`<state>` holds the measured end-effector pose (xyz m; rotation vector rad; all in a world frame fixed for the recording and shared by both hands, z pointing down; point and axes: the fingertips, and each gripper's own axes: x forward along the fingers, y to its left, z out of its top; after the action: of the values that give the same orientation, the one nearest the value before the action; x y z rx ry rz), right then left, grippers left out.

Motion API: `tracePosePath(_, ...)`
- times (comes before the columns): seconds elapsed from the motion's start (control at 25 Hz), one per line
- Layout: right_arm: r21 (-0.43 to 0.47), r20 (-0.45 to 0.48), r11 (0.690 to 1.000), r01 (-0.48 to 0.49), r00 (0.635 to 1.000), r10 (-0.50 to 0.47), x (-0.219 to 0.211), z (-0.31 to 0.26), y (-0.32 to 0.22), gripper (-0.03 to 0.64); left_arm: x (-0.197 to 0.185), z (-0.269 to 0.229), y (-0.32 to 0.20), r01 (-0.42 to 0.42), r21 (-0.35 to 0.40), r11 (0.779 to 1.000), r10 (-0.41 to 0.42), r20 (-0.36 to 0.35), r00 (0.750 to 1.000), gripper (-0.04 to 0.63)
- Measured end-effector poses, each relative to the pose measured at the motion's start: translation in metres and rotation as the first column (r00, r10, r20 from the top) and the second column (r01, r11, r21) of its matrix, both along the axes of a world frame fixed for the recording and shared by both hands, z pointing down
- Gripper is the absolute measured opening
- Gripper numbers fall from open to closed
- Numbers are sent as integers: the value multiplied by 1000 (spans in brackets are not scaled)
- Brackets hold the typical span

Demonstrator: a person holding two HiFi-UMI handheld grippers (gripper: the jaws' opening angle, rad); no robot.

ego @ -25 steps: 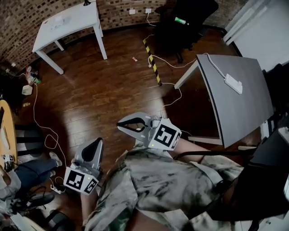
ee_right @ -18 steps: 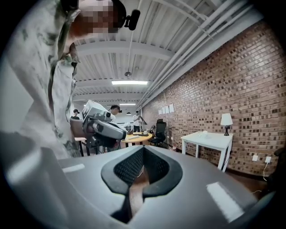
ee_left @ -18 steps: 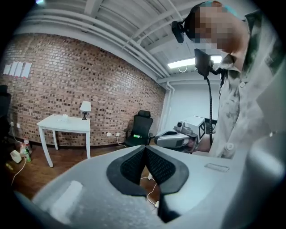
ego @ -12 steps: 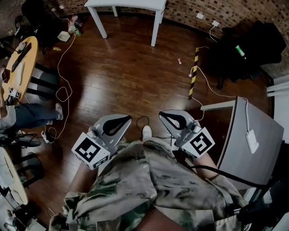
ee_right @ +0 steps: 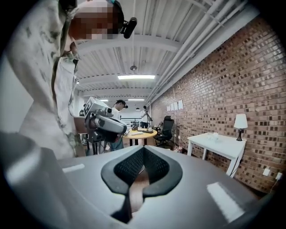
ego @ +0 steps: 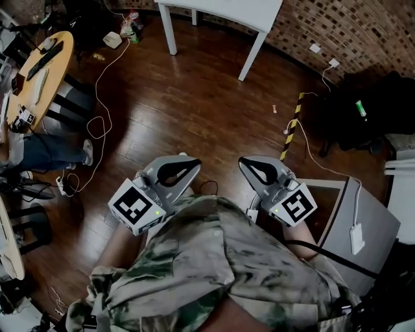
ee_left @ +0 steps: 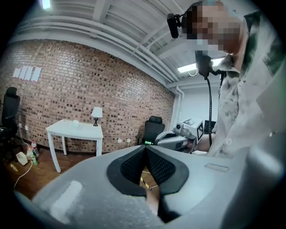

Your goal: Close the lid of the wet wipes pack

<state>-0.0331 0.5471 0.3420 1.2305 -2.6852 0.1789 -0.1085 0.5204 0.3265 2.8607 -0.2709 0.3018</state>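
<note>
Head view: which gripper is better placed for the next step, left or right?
Probably right: the right gripper hangs beside the grey table; the left gripper is over floor. Both shut, empty; no wipes pack shows.

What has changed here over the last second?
The left gripper came up from the lower left and the right gripper swung round, so both now point forward side by side. The head view turned too: the white table slid rightward. Both grippers stay shut, holding nothing.

The person is wearing a loose camouflage shirt (ego: 220,259) — green and cream, buttoned down the front. The grey left gripper (ego: 193,163) and right gripper (ego: 244,162) are carrying white cubes (ego: 135,206) printed with black square markers.
</note>
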Motion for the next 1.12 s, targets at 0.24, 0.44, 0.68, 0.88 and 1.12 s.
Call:
tracePosePath(0.24,39,-102,999,-23,994,27,4,-7,-87,5,-6,-4,-95,-29,52,998,31,-26,999,2)
tracePosePath(0.44,37,-99,997,-64,993,67,-11,-16,-164,5,-21,-8,-166,-102,63,993,104,-26,994,1)
tracePosePath(0.68,-1,-104,998,-58,993,58,-31,-4,-226,5,-30,5,-235,-114,48,992,115,-31,993,0)
tracePosePath(0.88,-22,-113,999,-44,993,41,-26,8,-268,5,-29,13,-273,-94,23,995,95,-26,995,0)
tracePosePath(1.12,-21,-92,999,-30,995,28,-3,27,-336,5,-16,35,-334,-46,1,999,46,-9,999,0)
